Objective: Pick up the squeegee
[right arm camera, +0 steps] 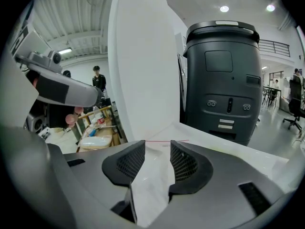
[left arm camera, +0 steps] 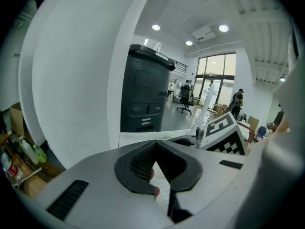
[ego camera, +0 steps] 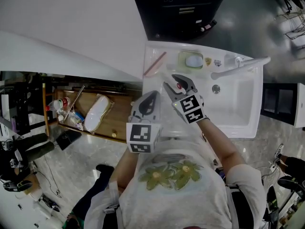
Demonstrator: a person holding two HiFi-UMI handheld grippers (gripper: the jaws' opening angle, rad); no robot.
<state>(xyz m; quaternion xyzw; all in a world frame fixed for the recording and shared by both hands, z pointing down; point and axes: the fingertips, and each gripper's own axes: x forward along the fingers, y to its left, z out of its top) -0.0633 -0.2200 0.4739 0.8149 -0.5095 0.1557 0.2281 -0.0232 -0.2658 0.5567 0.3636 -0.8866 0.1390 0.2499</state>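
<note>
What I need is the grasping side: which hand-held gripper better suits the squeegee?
Probably right: the right hand-held gripper is open, the pink squeegee straight ahead; the left hand-held gripper is shut.

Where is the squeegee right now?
Head view: the slim pink squeegee lies at the back left corner of the sink counter, just left of the green soap dish.

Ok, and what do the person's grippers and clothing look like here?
The left gripper and right gripper have grey bodies, black meshed jaw pads and a black-and-white marker cube each. The person wears a light short-sleeved shirt with green flowers.
</note>
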